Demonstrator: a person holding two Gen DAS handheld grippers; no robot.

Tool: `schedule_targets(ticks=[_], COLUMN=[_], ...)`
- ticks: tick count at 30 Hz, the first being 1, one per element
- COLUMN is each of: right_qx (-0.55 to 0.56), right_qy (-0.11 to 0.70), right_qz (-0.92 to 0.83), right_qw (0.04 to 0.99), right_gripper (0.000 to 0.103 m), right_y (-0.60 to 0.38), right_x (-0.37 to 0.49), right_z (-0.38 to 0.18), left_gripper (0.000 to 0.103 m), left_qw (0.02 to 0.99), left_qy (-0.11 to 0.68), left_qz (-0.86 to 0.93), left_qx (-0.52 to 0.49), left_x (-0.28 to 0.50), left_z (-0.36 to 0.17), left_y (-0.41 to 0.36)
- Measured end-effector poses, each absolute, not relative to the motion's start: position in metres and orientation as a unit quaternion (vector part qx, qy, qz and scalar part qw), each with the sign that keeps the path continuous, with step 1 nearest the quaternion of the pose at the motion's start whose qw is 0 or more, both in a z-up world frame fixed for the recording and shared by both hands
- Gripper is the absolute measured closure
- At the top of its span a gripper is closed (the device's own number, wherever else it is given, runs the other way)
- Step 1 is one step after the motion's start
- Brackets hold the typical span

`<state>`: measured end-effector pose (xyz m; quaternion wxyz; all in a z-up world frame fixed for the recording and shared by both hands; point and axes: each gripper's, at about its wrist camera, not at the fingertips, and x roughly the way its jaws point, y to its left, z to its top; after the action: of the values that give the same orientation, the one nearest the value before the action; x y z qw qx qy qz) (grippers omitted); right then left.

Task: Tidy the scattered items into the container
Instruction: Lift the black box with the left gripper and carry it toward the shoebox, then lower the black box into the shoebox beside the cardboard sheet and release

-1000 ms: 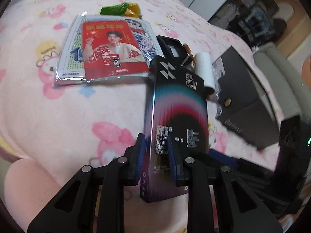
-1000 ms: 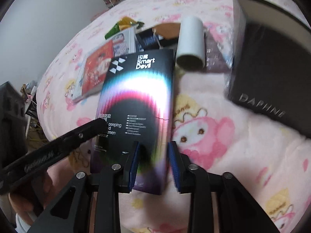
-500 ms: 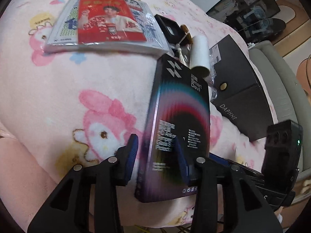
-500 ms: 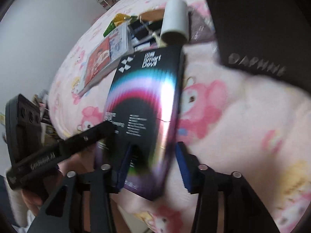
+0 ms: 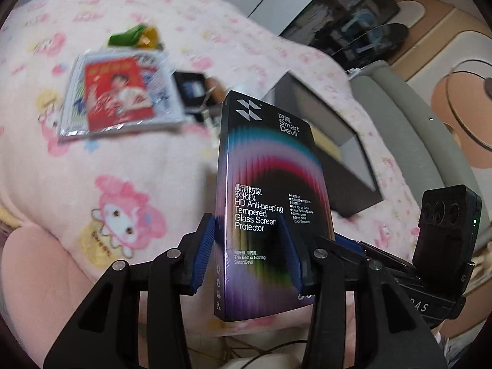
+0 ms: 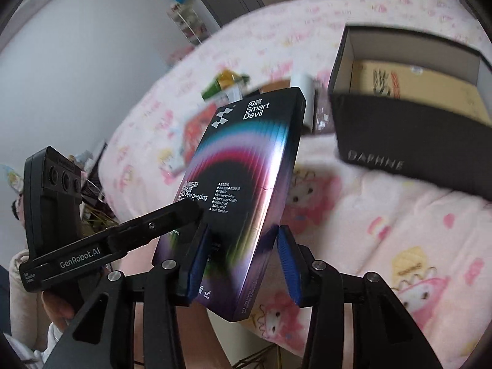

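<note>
Above pink blanket (image 5: 129, 166) | screen-protector box (image 5: 270, 203) lifted | left tongs (image 5: 250, 252) clamped on box | right tongs (image 6: 243, 264) closing on box

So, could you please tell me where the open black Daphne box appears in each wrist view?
Left wrist view: the open black Daphne box lies right of centre, partly behind the screen protector box.
Right wrist view: the Daphne box fills the upper right, its cardboard-lined inside visible.
Shared landmark: the screen protector box, centre in both.
</note>
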<state>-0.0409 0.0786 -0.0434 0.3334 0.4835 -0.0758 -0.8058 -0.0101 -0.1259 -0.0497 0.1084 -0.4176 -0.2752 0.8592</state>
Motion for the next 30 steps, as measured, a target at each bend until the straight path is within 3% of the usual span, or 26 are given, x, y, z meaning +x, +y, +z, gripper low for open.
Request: schedule_targets(ticks=[9,21,30], right_qx=[0.435,0.383,0.384], right_qy=[-0.096,-0.115,-0.128], right_qz=[-0.840,-0.874,-0.874], right_qw=[0.310,0.276,0.269], right_gripper=[0.063,0.063,0.063], right_y=[0.130,0.208,0.256], right_x=[-0.034,-0.097,-0.181], right_z=[-0.013,0.014,-0.001], left_gripper=[0.059,0.059,0.059], left_qw=[0.152,0.196,0.197], left_qy=[-0.228,-0.211,-0.218], left_qz=[0.867,0.863,0.843], left_qx=[-0.416,-0.415,-0.451], left_x=[-0.017,-0.104,-0.195], left_z=[-0.016,0.011,-0.015], left_y=[-0.071,0.007,0.057])
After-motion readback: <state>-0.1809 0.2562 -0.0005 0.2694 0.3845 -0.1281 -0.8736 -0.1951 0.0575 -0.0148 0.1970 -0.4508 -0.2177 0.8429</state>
